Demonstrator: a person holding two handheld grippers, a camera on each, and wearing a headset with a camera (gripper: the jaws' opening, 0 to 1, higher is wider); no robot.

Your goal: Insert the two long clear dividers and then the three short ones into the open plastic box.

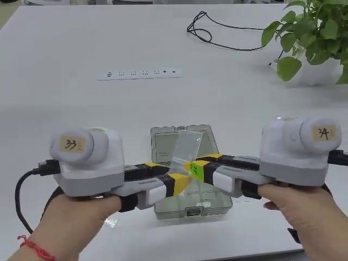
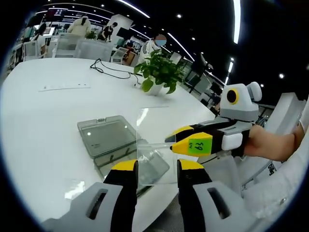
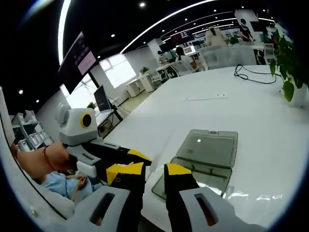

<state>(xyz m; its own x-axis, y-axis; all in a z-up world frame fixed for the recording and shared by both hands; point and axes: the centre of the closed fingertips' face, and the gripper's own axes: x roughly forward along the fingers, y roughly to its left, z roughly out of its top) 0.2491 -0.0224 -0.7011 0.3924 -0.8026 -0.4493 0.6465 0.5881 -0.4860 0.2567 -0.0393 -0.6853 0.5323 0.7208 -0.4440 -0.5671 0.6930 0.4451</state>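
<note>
An open smoky plastic box (image 1: 212, 205) lies on the white table near me, its lid (image 1: 162, 142) folded back. A clear divider (image 1: 186, 149) stands tilted just above the box, held between both grippers. My left gripper (image 1: 173, 176) comes in from the left. In the left gripper view its jaws (image 2: 158, 166) sit against the two side edges of the divider (image 2: 155, 145). My right gripper (image 1: 194, 169) comes in from the right and pinches the sheet's edge, its tips (image 2: 176, 141) closed on it. In the right gripper view my right gripper (image 3: 154, 169) has narrow jaws over the box (image 3: 207, 147).
A white power strip (image 1: 140, 73) lies mid-table and a black cable (image 1: 217, 30) loops at the back. A potted plant (image 1: 312, 32) stands at the far right. A small clear piece (image 1: 111, 221) lies on the table left of the box.
</note>
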